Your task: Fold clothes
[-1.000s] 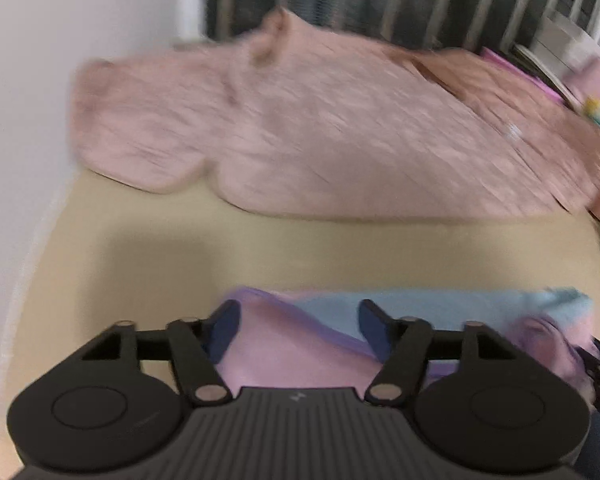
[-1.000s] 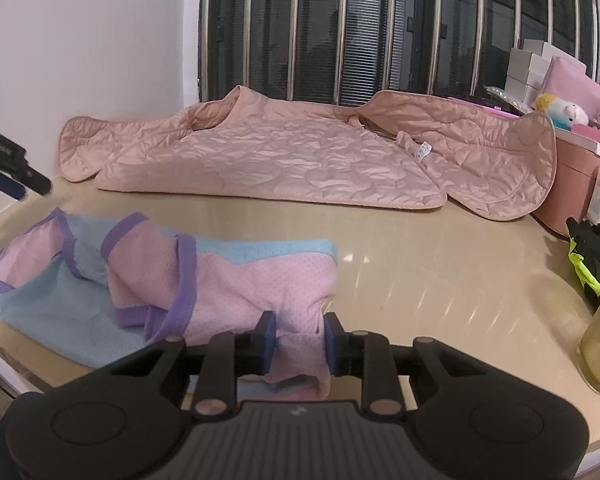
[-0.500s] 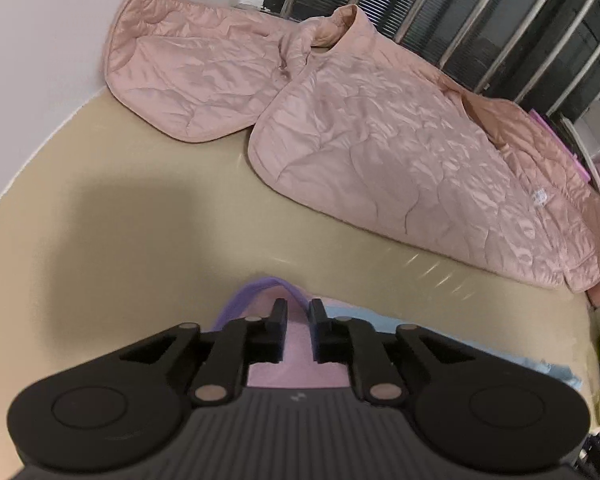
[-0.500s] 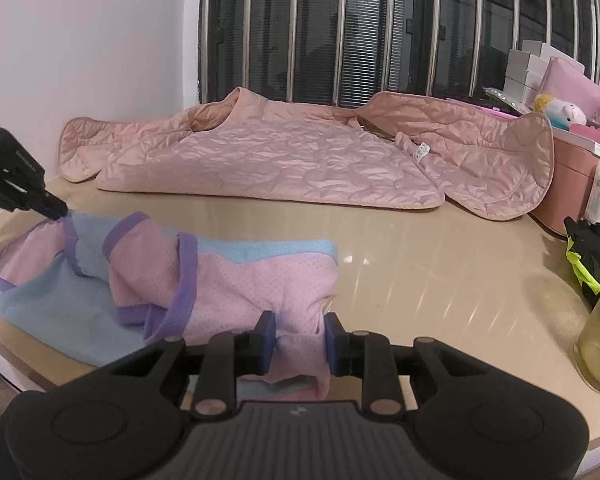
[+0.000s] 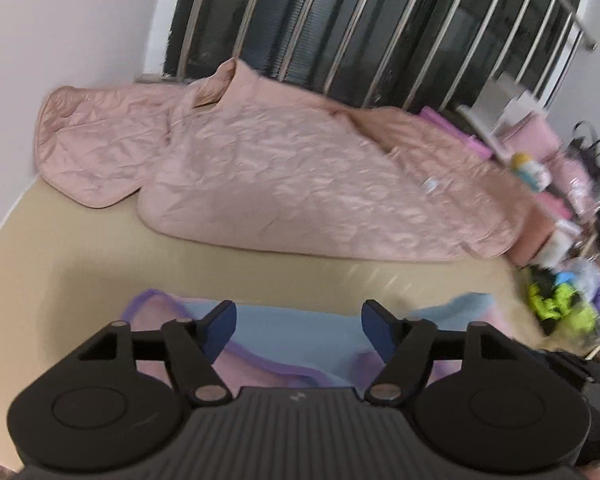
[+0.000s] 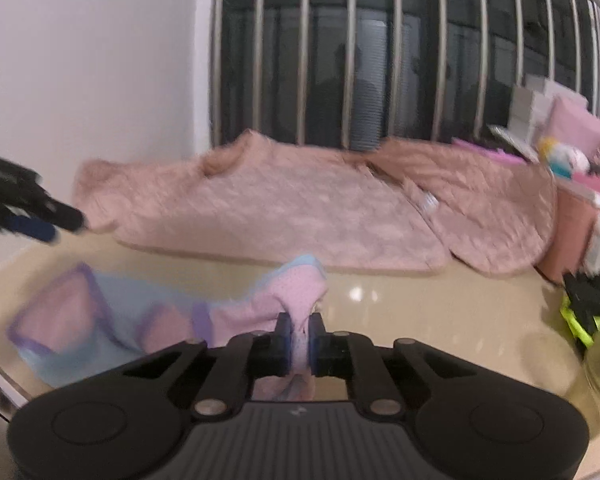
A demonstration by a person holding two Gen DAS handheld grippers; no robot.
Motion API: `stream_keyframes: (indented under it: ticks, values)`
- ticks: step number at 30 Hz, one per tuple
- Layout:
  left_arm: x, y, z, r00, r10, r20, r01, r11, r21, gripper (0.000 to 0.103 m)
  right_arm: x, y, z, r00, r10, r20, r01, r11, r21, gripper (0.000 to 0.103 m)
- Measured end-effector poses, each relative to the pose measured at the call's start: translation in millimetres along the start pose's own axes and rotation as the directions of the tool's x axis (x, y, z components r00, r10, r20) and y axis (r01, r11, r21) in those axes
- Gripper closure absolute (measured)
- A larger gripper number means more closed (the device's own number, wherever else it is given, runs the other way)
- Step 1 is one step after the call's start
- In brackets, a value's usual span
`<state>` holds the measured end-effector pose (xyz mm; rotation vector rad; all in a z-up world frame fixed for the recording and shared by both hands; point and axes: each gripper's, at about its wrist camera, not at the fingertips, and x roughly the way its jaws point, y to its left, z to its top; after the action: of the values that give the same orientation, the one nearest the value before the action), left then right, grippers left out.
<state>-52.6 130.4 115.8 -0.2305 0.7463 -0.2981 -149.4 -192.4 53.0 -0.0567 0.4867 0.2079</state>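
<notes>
— Barred window [image 6: 380,60] behind, beige bench [image 5: 80,248] below; where do we see the garment?

— Our pink-and-blue garment [image 6: 112,320] lies on the bench, nearer us than the quilted pink jacket [image 5: 300,192].

— And our claws?

— Our right claw [image 6: 299,340] is clenched on the garment's pink edge, lifting it. Our left claw [image 5: 296,326] hangs released above the garment's blue part.

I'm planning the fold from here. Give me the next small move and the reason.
Probably lower the open left gripper onto the purple-trimmed edge of the pink and blue garment and close. The right gripper already pinches the opposite end, lifted off the table, while the left holds nothing.
</notes>
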Motion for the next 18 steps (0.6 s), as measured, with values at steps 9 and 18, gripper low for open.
stream_keyframes:
  ticks: [9,18]
  values:
    - [-37,46,-4,0.994,0.091,0.056,-0.082,0.987,-0.142,0.025,42,145,12,0.99,0.139,-0.032,-0.142,0.972,-0.189,0.085]
    - [19,33,-26,0.996,-0.006,-0.091,-0.003,0.995,-0.101,0.023,4,117,-9,0.978,0.207,-0.004,-0.205,0.964,-0.169,0.05]
